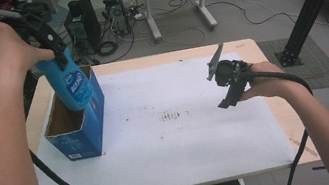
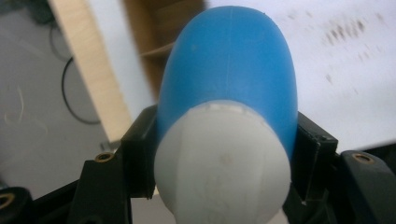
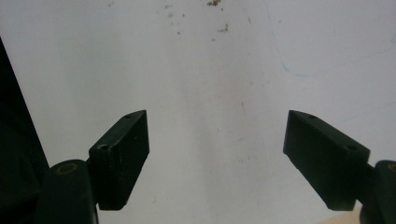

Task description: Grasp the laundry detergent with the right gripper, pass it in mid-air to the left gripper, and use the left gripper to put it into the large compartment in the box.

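**Bottle held over open box, insertion pending**

Left gripper jaws pinch the blue bottle at its upper end, near the white cap. Bottle hangs above the open blue box at the counter's left side, base at or just inside the opening, can't tell which. Long axis near vertical, slightly tilted; base points down toward the box, cap up into the jaws. Step looks like putting the bottle in the box. Next move likely needs the base lined up inside the box walls, then a straight descent before letting go. Right gripper well apart over the white sheet, jaws spread, nothing between them.
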Available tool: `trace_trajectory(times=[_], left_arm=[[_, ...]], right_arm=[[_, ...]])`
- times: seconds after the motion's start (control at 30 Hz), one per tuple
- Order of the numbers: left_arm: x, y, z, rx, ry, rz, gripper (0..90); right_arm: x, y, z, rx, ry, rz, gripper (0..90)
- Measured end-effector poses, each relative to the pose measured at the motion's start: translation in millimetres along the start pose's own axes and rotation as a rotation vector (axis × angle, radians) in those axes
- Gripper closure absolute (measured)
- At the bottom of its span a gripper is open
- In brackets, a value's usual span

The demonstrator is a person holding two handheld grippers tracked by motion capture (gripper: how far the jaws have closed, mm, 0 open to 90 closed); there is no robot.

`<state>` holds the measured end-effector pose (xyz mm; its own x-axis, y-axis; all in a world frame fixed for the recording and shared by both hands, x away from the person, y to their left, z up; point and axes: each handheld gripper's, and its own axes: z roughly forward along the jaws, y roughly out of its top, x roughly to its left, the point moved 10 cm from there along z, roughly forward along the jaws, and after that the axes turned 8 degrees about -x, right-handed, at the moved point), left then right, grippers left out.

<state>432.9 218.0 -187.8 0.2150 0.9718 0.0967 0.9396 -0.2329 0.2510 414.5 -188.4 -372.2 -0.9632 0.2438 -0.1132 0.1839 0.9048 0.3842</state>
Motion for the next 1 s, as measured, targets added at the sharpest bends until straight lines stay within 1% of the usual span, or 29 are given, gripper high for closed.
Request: trace_trajectory(times=[0.03,0.07,0.1,0.17,0.2,0.23,0.27,0.3,0.47,0.6,0.67,0.7,0.77,0.83,0.87,0.9,0.97,1.0], left_arm=[[6.4,-1.5,-0.1,0.002,0.017,-0.034,38.8],[6.4,-1.5,-0.1,0.002,0.017,-0.034,38.8],[10.9,-2.6,-0.1,0.002,0.029,-0.061,38.8],[18.7,-4.6,-0.2,0.003,0.052,-0.097,38.8],[24.2,-6.3,0.3,0.004,0.065,-0.125,38.8],[24.2,-6.3,0.3,0.004,0.065,-0.125,38.8],[28.9,-7.8,0.7,0.001,0.07,-0.154,38.8],[28.9,-7.8,0.7,0.001,0.07,-0.154,38.8],[35.1,-12.4,4.3,0.003,0.065,-0.187,38.9],[35.1,-14.4,9.5,0.015,0.062,-0.181,38.9],[34.5,-14.9,11.5,0.018,0.061,-0.182,38.9],[34.6,-15.3,13.2,0.023,0.063,-0.176,38.9],[32.8,-16.2,20.1,0.03,0.063,-0.174,38.9],[32.6,-16.5,22.4,0.033,0.064,-0.175,38.9],[32.6,-17.4,27.2,0.041,0.069,-0.168,38.9],[31.4,-17.9,30.1,0.045,0.065,-0.171,38.9],[31.3,-18.3,32.1,0.049,0.066,-0.166,38.8],[29.7,-18.9,38.8,0.053,0.059,-0.173,38.8]], right_arm=[[-0.5,-2.2,-1.0,0.008,-0.001,0.002,22.2],[-0.7,-5.7,-2.6,0.018,0.001,0.008,22.2],[-0.7,-5.7,-2.6,0.018,0.001,0.008,22.2],[-2.0,-10.3,-5.1,0.029,0.0,0.011,22.5],[-4.2,-14.9,-7.8,0.042,-0.007,0.015,22.6],[-5.3,-17.1,-8.9,0.047,-0.012,0.015,22.6],[-5.9,-18.5,-9.9,0.049,-0.016,0.019,22.5],[-7.1,-20.4,-11.5,0.049,-0.019,0.024,22.5],[-8.0,-25.3,-17.3,0.036,-0.02,0.035,22.6],[-9.5,-26.7,-23.9,0.02,-0.025,0.049,22.6],[-9.7,-27.4,-24.8,0.022,-0.027,0.05,22.7],[-9.8,-28.5,-25.8,0.025,-0.029,0.049,22.7],[-9.8,-30.1,-26.7,0.025,-0.031,0.051,22.5],[-9.7,-30.3,-26.2,0.019,-0.03,0.052,22.5],[-8.7,-31.3,-25.7,0.024,-0.028,0.054,22.5],[-8.4,-31.9,-25.1,0.026,-0.029,0.053,22.5],[-8.4,-32.7,-24.9,0.03,-0.028,0.053,22.5],[-8.3,-33.4,-24.7,0.031,-0.028,0.053,22.5]])
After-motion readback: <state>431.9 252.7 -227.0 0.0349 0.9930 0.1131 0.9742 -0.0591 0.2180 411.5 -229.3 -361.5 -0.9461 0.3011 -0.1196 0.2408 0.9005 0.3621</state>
